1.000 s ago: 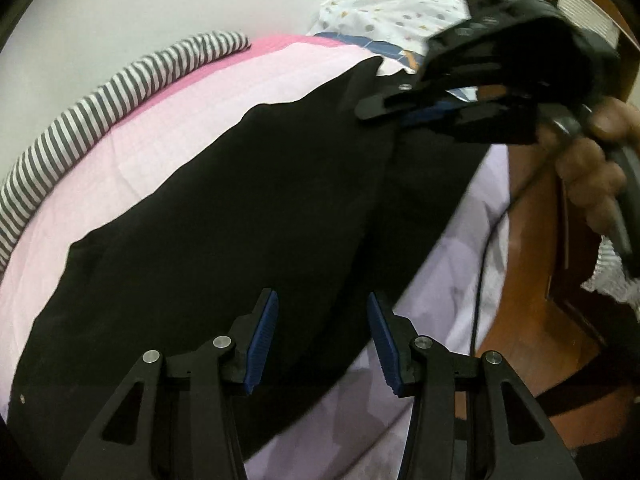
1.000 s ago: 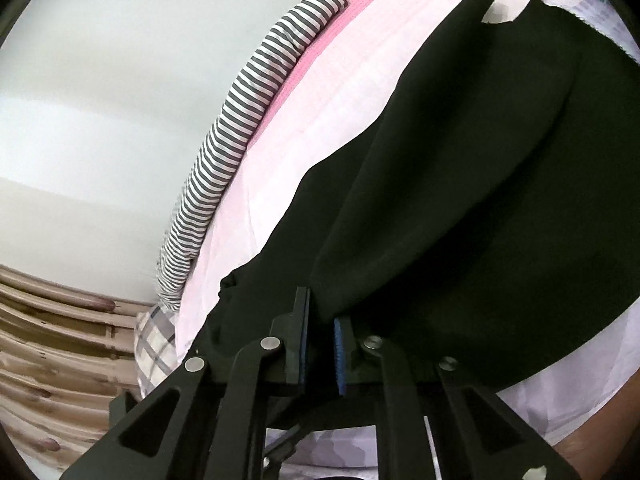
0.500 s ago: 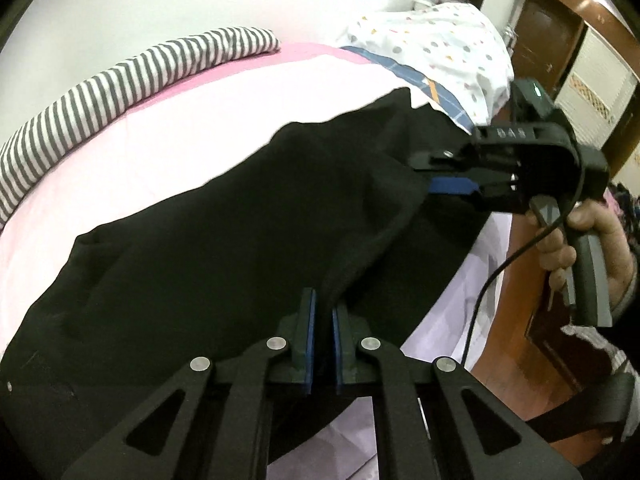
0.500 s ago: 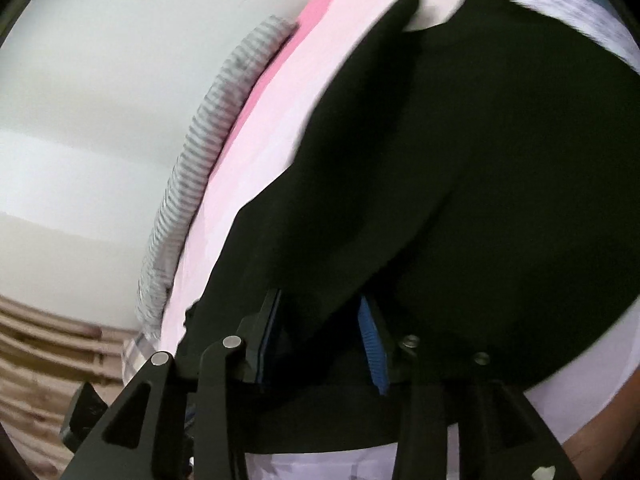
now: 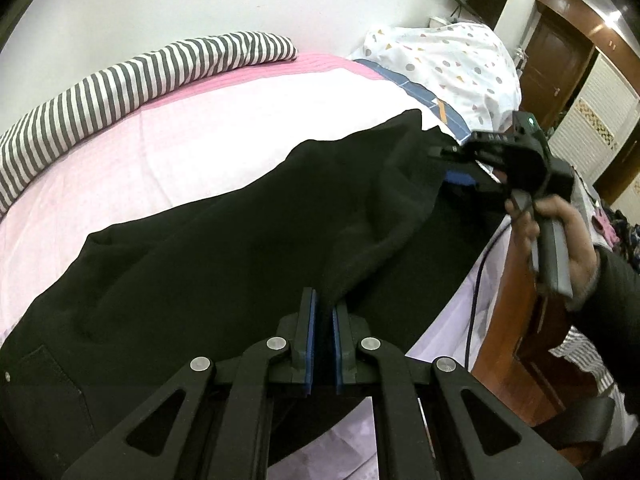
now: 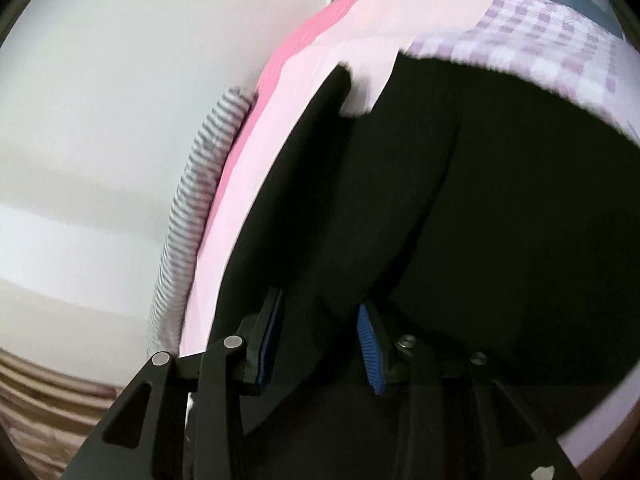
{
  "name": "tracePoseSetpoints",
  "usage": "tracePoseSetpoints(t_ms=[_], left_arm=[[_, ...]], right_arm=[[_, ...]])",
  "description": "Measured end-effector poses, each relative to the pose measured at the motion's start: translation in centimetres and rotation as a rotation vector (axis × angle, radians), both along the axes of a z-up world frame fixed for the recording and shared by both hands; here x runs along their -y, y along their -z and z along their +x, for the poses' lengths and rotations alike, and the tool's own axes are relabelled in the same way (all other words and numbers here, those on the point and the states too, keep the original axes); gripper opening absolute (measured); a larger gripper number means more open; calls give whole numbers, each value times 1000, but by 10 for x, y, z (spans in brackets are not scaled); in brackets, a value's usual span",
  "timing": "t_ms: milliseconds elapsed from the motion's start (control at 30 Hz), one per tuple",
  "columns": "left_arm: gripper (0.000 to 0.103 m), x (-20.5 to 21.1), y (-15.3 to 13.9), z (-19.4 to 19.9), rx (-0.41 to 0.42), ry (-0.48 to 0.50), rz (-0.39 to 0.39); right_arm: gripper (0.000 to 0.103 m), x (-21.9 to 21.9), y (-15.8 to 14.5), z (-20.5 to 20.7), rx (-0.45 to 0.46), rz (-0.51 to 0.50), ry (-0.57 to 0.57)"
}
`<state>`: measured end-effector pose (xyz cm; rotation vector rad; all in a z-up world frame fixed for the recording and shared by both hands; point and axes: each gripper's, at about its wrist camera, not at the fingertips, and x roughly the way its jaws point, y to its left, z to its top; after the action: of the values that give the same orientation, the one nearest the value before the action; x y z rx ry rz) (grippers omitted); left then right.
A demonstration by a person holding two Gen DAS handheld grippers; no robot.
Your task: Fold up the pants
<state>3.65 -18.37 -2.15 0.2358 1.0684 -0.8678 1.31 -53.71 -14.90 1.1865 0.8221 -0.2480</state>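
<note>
Bed (image 5: 192,148) with pink sheet carries black pants (image 5: 224,264) spread across it, striped pillow (image 5: 132,80) along the wall side. Left gripper (image 5: 323,332) fingers clamped on a raised pants fold at near edge. Right gripper (image 6: 320,344) fingers closing, pants fabric between them, pads not pressing it.

Bright even indoor light, fisheye-warped edges, right view motion-blurred
</note>
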Motion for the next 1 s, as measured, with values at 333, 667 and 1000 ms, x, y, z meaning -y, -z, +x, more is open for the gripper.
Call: tracePoseSetpoints(t_ms=[333,667,1000], left_arm=[[7,3,8,-1,-15,4,17],[7,4,9,-1,-8,4,33],[8,20,16,-15,35,78,88]], right_arm=[[27,57,-2,5,-26,-48,93],[5,72,-11,0,-70,-83,72],[4,73,-90,-24,-23,-258,51]])
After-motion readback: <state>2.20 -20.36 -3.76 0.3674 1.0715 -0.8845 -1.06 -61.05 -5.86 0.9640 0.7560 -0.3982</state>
